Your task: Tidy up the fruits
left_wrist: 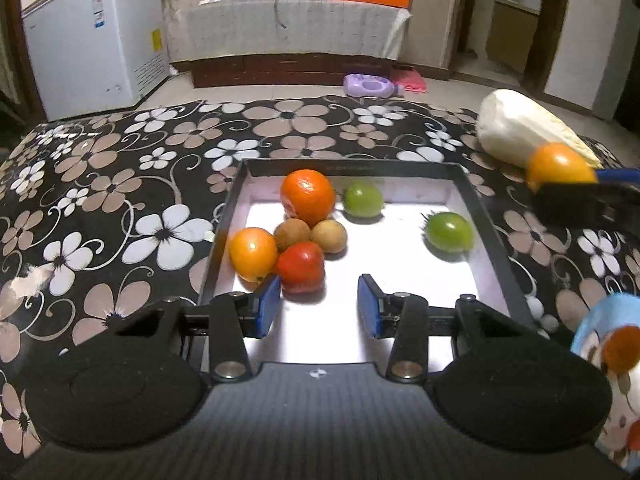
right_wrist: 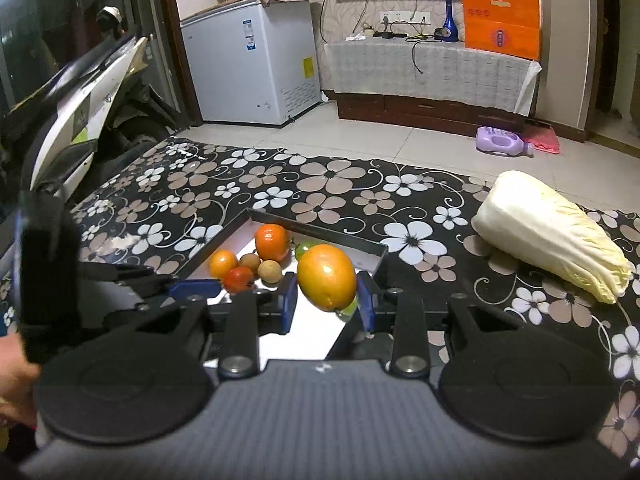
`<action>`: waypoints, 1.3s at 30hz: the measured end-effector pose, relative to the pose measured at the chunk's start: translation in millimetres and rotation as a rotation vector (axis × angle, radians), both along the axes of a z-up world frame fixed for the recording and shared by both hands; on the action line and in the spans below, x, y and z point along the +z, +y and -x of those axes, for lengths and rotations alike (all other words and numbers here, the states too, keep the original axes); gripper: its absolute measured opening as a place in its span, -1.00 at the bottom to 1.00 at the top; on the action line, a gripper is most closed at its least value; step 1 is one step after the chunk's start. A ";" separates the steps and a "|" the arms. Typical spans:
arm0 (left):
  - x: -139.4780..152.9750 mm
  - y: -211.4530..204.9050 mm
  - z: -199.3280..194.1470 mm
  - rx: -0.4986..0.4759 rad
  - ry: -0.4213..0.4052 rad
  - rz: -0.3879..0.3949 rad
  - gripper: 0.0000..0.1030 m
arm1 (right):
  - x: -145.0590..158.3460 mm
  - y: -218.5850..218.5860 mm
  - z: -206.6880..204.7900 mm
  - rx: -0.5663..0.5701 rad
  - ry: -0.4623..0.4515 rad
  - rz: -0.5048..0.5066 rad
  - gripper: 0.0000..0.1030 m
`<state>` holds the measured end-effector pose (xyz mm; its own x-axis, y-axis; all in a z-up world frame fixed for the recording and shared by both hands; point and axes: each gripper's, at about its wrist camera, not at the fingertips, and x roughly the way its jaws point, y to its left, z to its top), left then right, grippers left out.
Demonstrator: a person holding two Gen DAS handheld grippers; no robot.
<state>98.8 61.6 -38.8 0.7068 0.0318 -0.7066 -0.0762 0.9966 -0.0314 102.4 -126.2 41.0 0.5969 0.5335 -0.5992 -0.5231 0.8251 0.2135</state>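
Note:
A black-rimmed tray [left_wrist: 480,208] with a white floor lies on the flowered cloth. It holds a tangerine [left_wrist: 307,197], two green tomatoes [left_wrist: 363,199] [left_wrist: 449,231], two brown longans [left_wrist: 292,234], an orange tomato [left_wrist: 253,254] and a red tomato [left_wrist: 301,267]. My left gripper [left_wrist: 320,302] hangs open over the tray's near end with nothing between its pads; its left pad is close beside the red tomato. My right gripper [right_wrist: 327,286] is shut on an orange-yellow fruit [right_wrist: 326,274] above the tray's right edge [right_wrist: 340,238]. The left wrist view shows that fruit [left_wrist: 558,166] at far right.
A napa cabbage [right_wrist: 552,236] lies on the cloth right of the tray. A blue plush toy [left_wrist: 612,360] sits at the near right. A hand [right_wrist: 12,392] holds the left gripper's body [right_wrist: 48,280]. A scooter [right_wrist: 80,92] and a white freezer [right_wrist: 248,60] stand beyond the table.

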 end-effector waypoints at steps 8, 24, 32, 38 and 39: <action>-5.1 0.6 -10.2 0.023 -0.002 0.003 -0.34 | 3.4 -10.9 1.0 -0.016 -0.004 -0.015 -0.32; 13.9 -16.8 15.4 -0.056 -0.054 -0.021 -0.35 | -3.3 -1.2 8.2 0.019 0.013 0.021 -0.32; 27.0 -22.7 36.5 -0.088 -0.084 -0.048 -0.35 | -6.3 9.9 18.5 0.035 0.003 0.051 -0.32; 34.7 -29.3 60.7 -0.084 -0.097 -0.064 -0.35 | 2.0 4.6 31.0 -0.008 -0.014 0.010 -0.32; 36.9 -30.9 66.4 -0.082 -0.100 -0.064 -0.35 | 3.9 2.9 34.0 -0.017 -0.018 0.001 -0.32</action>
